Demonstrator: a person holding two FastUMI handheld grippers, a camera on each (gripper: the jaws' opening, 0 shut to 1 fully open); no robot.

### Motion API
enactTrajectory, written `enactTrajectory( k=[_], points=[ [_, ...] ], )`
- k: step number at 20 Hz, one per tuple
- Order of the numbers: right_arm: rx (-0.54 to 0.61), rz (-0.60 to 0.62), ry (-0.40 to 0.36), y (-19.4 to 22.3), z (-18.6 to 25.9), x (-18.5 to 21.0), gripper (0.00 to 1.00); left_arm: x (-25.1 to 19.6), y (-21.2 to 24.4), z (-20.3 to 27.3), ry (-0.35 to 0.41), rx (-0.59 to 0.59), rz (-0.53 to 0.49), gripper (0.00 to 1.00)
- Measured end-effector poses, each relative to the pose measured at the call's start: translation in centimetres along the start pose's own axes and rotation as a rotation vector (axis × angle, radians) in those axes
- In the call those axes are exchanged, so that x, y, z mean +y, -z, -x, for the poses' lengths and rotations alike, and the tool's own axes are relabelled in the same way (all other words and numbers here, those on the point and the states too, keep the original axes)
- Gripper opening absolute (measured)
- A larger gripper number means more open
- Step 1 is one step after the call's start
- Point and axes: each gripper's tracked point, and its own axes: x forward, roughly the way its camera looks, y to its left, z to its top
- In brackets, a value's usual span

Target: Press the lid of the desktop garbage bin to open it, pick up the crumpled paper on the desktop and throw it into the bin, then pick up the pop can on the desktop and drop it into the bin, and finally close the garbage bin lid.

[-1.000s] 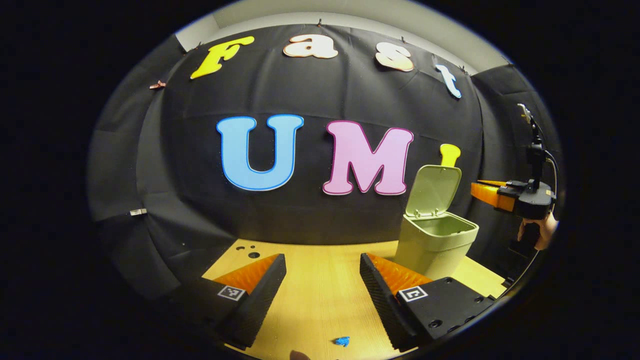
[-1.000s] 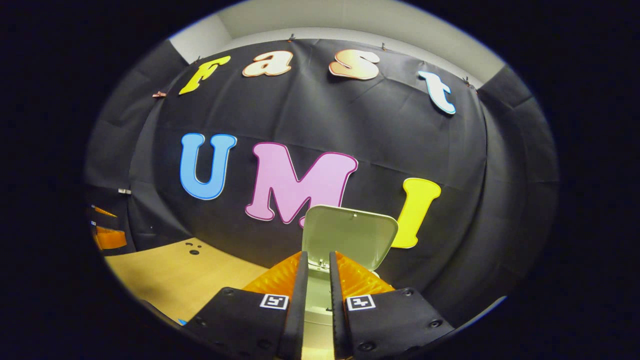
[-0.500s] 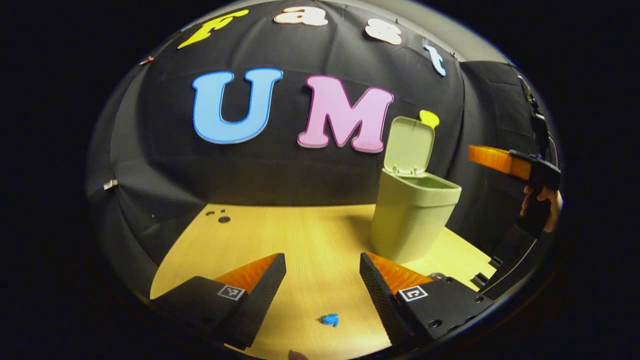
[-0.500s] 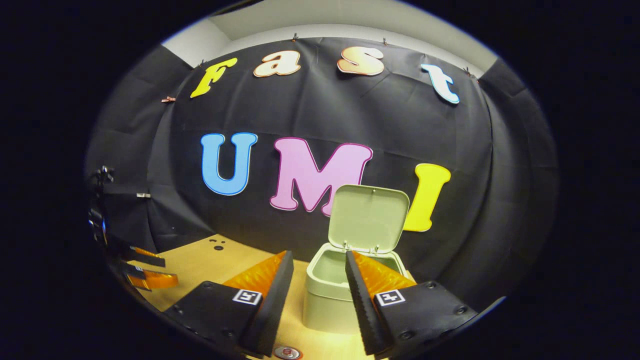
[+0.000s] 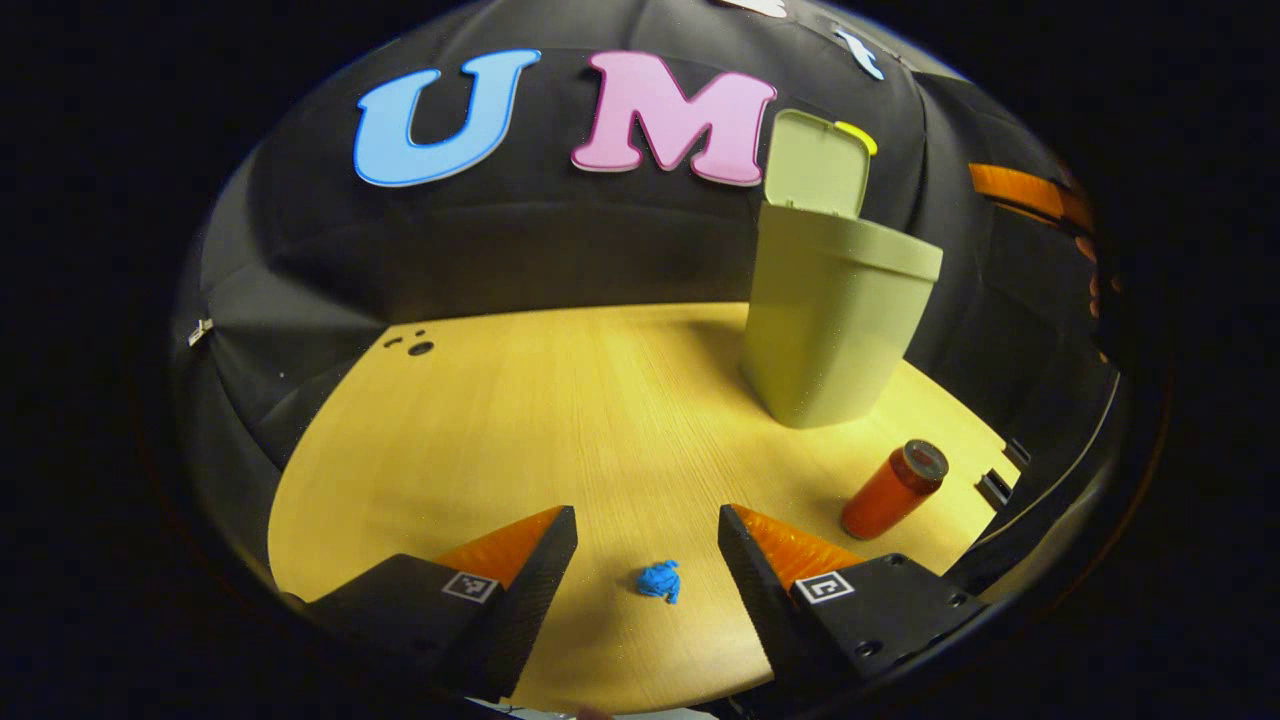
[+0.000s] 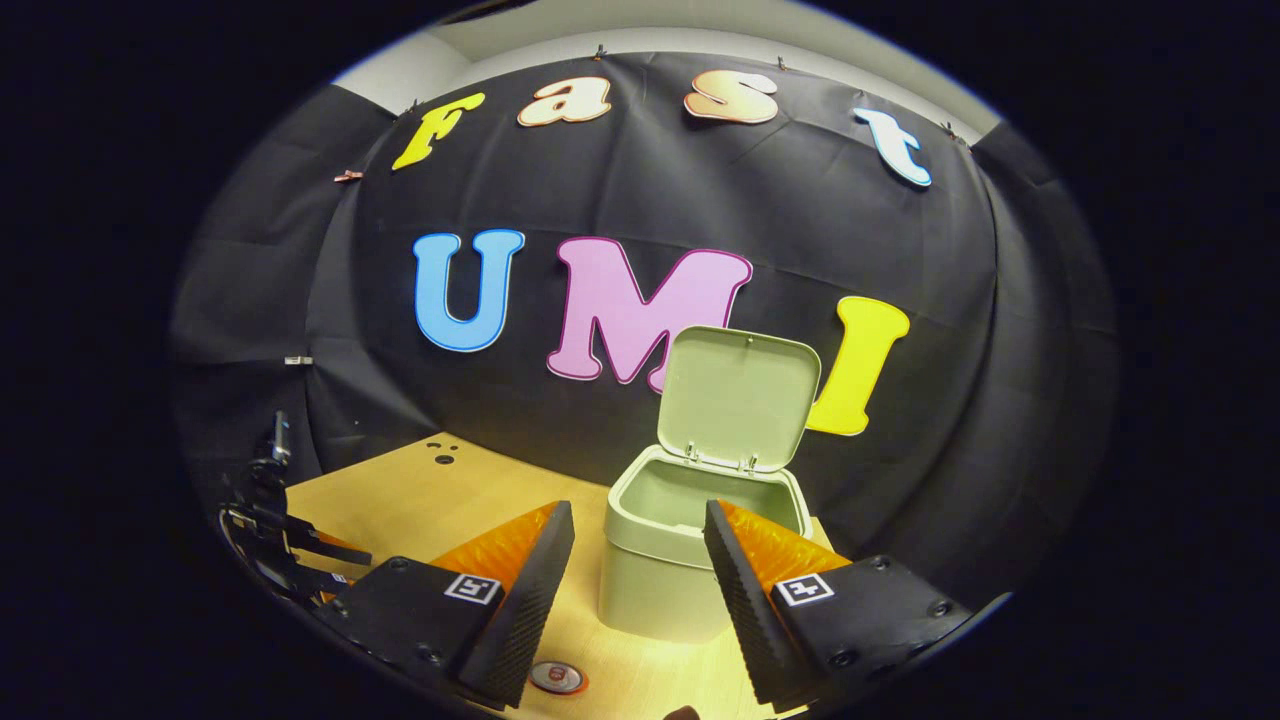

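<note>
Just ahead of the left gripper (image 5: pixel 647 530), between its two wide-spread fingers and low on the desk (image 5: pixel 520 420), lying loose: the paper (image 5: pixel 659 581), a small crumpled wad with no long axis to speak of, so fitting the gap from any side. Holding nothing, jaws standing far apart, tilting down toward the wad. Judging the left gripper the nearer one to it by a good way.

Off to the right of that gripper and a little farther out, standing upright: the can (image 5: pixel 893 490), long axis vertical, well apart from the paper and near the desk's right edge. Beyond the can, farther forward and right, standing with its lid (image 5: pixel 817 163) swung up and back: the bin (image 5: pixel 838 315), mouth open.

Straight ahead of the right gripper (image 6: pixel 637 555), looking into that open mouth: the bin (image 6: pixel 690 560) again, lid (image 6: pixel 737 398) upright behind it; below and between the fingers, near the gripper, showing its top: the can (image 6: pixel 557 677). Also gaping wide, gripping nothing. Far to its left, hovering low over the desk: the left gripper (image 6: pixel 290 545).

Underfoot, pale wood, flat and bare between the things, leaving room all round the wad for closing in; dark cloth wall standing well behind.
</note>
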Motion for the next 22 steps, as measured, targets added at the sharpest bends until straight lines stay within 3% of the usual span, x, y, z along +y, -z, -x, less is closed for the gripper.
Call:
enactTrajectory(
  k=[6, 9, 12, 13, 15, 17, 18, 20, 22],
  points=[
    [0.021, -0.003, 0.000, 0.8, 0.2, -1.5, 0.84, -0.9, 4.0, -2.9, 0.000, 0.125, -0.044, 0.83],
    [0.027, -0.015, 0.013, 1.2, 0.6, -2.6, 0.84, -1.1, 5.4, -3.6, -0.008, 0.167, -0.053, 0.72],
    [0.033, -0.020, 0.026, 1.5, 1.0, -3.5, 0.84, -1.2, 6.7, -4.2, -0.022, 0.212, -0.063, 0.67],
    [0.033, -0.019, 0.031, 1.4, 1.1, -3.7, 0.84, -1.0, 7.3, -4.7, -0.030, 0.226, -0.072, 0.60],
    [0.036, -0.026, 0.038, 1.6, 1.3, -4.1, 0.84, -0.7, 8.1, -5.2, -0.045, 0.256, -0.090, 0.59],
    [0.044, -0.033, 0.042, 1.9, 1.6, -4.2, 0.84, -0.7, 8.6, -5.3, -0.052, 0.269, -0.101, 0.51],
    [0.046, -0.032, 0.044, 2.1, 1.7, -4.2, 0.84, -0.8, 8.6, -5.3, -0.045, 0.272, -0.100, 0.53],
    [0.048, -0.032, 0.042, 2.2, 1.9, -4.1, 0.84, -1.1, 8.6, -5.2, -0.021, 0.284, -0.096, 0.37],
    [0.051, -0.033, 0.042, 2.4, 2.0, -4.0, 0.84, -1.1, 8.3, -5.0, -0.020, 0.279, -0.093, 0.38]
  ],
)
